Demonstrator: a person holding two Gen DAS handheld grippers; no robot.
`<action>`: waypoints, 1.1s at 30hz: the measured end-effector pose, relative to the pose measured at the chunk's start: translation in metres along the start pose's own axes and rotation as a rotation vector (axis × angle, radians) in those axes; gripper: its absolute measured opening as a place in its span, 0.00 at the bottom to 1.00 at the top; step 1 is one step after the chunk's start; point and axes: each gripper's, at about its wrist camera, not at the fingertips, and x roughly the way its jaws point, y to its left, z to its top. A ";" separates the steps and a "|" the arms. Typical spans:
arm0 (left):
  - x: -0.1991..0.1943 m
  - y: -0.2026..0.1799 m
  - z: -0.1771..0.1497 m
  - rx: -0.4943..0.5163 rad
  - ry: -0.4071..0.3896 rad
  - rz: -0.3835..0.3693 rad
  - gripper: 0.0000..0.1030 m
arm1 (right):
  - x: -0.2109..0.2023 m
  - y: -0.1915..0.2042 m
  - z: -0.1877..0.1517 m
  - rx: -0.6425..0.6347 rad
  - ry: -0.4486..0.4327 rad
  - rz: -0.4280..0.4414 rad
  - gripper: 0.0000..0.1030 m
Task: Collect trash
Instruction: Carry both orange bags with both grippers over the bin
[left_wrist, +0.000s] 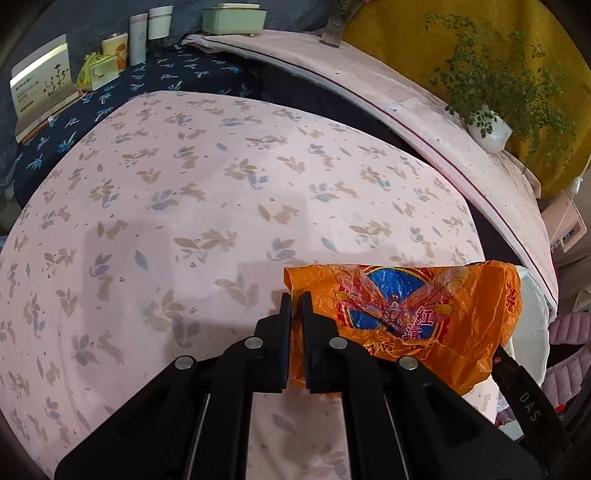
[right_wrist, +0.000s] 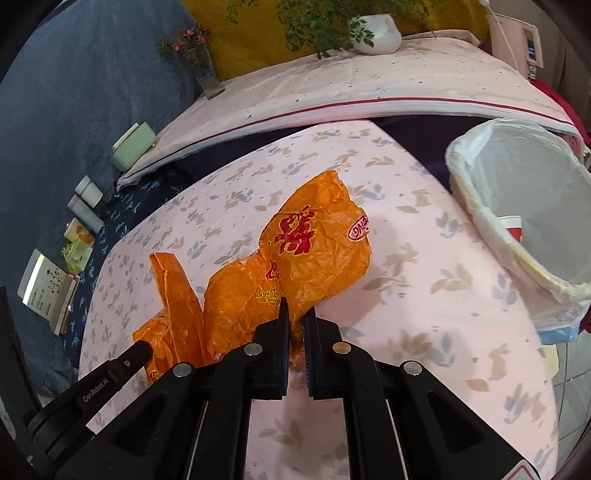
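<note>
A crumpled orange plastic bag (left_wrist: 413, 314) with a red dragonfly print hangs between both grippers above the pink rabbit-print table (left_wrist: 184, 221). My left gripper (left_wrist: 295, 299) is shut on the bag's left edge. My right gripper (right_wrist: 298, 314) is shut on the other end of the orange bag (right_wrist: 317, 251). The right gripper's finger shows at the bag's right edge in the left wrist view (left_wrist: 517, 373); the left gripper's finger shows in the right wrist view (right_wrist: 122, 362). A white bin (right_wrist: 517, 206) lined with a clear bag stands at the table's right, with a red-and-white cup inside.
A raised pink shelf (right_wrist: 332, 85) runs along the far side with a white plant pot (right_wrist: 376, 35) and a flower vase (right_wrist: 207, 74). A green box (right_wrist: 133, 146), jars and a booklet (right_wrist: 48, 291) stand on dark blue cloth at the left.
</note>
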 end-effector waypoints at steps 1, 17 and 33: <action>-0.003 -0.008 -0.002 0.014 -0.004 -0.004 0.04 | -0.007 -0.008 0.001 0.009 -0.012 -0.004 0.07; -0.046 -0.144 -0.025 0.232 -0.070 -0.116 0.02 | -0.099 -0.136 0.018 0.145 -0.180 -0.116 0.07; -0.051 -0.275 -0.040 0.407 -0.104 -0.232 0.03 | -0.143 -0.227 0.029 0.244 -0.261 -0.198 0.07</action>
